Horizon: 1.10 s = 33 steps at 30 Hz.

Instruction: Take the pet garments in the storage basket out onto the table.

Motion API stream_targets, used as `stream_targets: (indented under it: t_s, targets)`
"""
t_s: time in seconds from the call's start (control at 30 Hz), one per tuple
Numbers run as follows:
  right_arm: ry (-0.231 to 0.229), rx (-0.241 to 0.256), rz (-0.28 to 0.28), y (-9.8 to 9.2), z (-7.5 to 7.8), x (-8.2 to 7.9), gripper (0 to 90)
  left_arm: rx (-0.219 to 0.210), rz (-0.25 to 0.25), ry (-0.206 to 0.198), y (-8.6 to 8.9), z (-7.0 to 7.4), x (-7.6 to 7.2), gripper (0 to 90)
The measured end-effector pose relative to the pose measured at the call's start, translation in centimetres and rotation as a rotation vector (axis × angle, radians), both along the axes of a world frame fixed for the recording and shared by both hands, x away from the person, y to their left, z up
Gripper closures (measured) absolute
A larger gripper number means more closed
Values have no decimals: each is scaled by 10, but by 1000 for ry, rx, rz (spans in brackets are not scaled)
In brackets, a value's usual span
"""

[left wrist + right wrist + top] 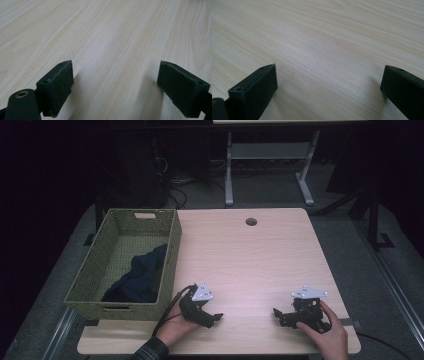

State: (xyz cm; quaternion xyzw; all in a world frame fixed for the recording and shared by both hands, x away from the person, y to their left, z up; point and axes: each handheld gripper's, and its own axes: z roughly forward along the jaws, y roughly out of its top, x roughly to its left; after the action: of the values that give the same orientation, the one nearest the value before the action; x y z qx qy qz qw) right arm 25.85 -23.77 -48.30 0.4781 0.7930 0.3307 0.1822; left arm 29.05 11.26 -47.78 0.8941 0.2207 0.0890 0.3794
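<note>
Nearest to us, at the front edge of the table [260, 255], we held the left gripper [216, 318] and the right gripper [276, 314], one in each hand, both low over the bare wood and well apart from each other. The left gripper sat just beside the front right corner of the basket [172, 250], its cable looping down past our sleeve. In the left gripper view its jaws stood spread wide, with nothing but pale wood grain between the pads [58, 85]. In the right gripper view the jaws were likewise spread wide over the bare tabletop, pinching nothing.

Farther back on the left, the green woven basket rested on the table, partly over its left edge. Inside it lay the dark blue cloth [142, 277], bunched against the right wall and reaching toward the near end. Neither gripper touched the basket or the cloth.

Beyond that, we saw a round cable hole [251, 222] near the far edge of the table.
</note>
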Motion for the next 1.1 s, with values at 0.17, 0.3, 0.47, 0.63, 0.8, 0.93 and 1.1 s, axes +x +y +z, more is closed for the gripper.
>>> stream_targets:
  t_s: [0.17, 0.3, 0.47, 0.63, 0.8, 0.93, 1.1]
  targets:
    - [0, 0, -1, 0, 0, 0, 4, 0, 4, 1, 0, 0, 2, 132]
    - [-1, 0, 0, 0, 0, 0, 4, 7, 15, 11, 1, 2, 3, 133]
    - [1, 1, -2, 0, 0, 0, 4, 6, 22, 43, 3, 5, 3, 133]
    - [0, 0, -2, 0, 0, 0, 4, 7, 27, 53, 3, 8, 4, 134]
    - [2, 0, -4, 0, 0, 0, 4, 7, 20, 56, 0, 14, 6, 134]
    - [2, 1, -3, 0, 0, 0, 4, 6, 16, 54, -2, 19, 5, 134]
    - [2, 1, -4, 0, 0, 0, 5, 2, 27, 56, 0, 25, 7, 136]
